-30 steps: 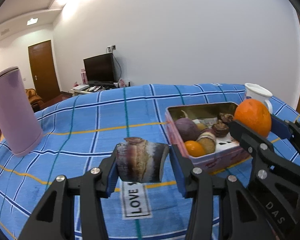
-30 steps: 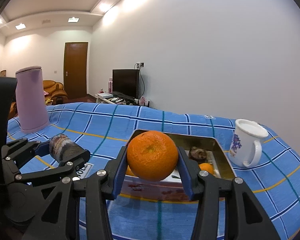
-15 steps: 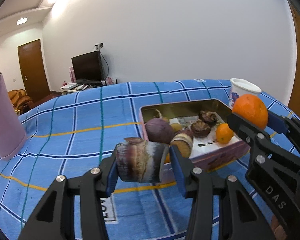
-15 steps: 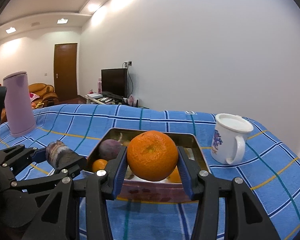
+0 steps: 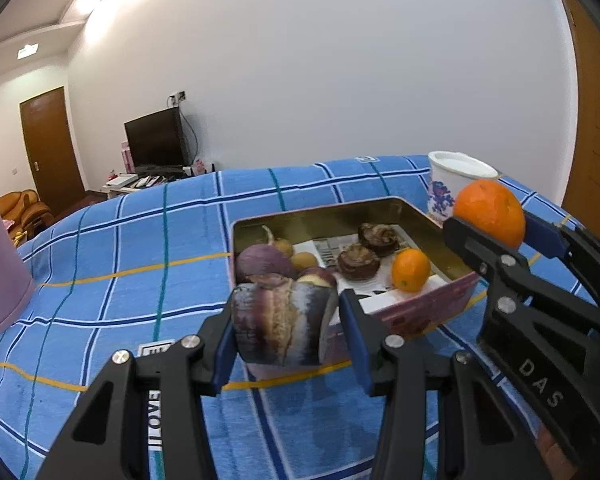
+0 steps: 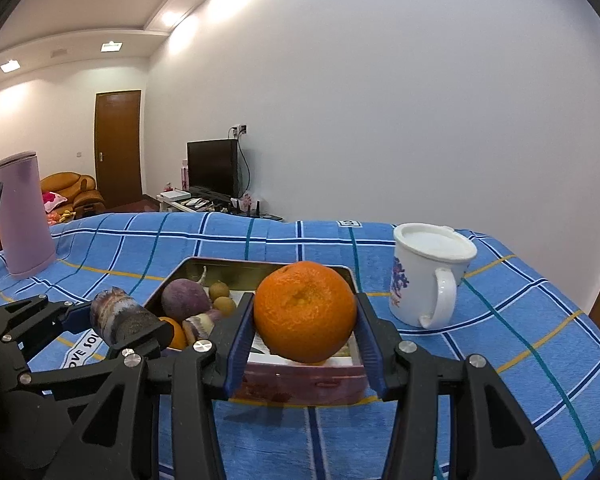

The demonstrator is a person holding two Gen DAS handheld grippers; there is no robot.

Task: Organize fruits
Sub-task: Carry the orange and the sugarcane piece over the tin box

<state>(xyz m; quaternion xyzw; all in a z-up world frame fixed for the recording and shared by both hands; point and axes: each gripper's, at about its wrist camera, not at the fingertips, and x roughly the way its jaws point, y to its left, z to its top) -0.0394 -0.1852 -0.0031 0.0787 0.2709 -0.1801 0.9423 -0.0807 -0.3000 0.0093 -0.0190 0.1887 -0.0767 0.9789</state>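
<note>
Gripping a purple cane piece (image 5: pixel 286 322), the left gripper (image 5: pixel 287 332) sits low centre before the tin (image 5: pixel 420 310). Right gripper (image 6: pixel 305 330) clamps an orange (image 6: pixel 305 311) at centre, tin behind, mug (image 6: pixel 430 276) right, blue cloth (image 6: pixel 520 320) beneath.

The cloth (image 6: pixel 500 360) is blue, checked with white, navy, teal and yellow lines. The tin (image 5: pixel 412 308) is gold inside with pinkish outer walls. The orange (image 6: pixel 305 311) is bright orange; the sugarcane piece (image 5: pixel 286 322) is purple streaked grey and tan. The mug (image 6: pixel 424 276) is white with a purple floral print. The flask (image 6: pixel 22 216) is lilac. Gripper pads (image 6: pixel 238 344) are blue on black frames.
</note>
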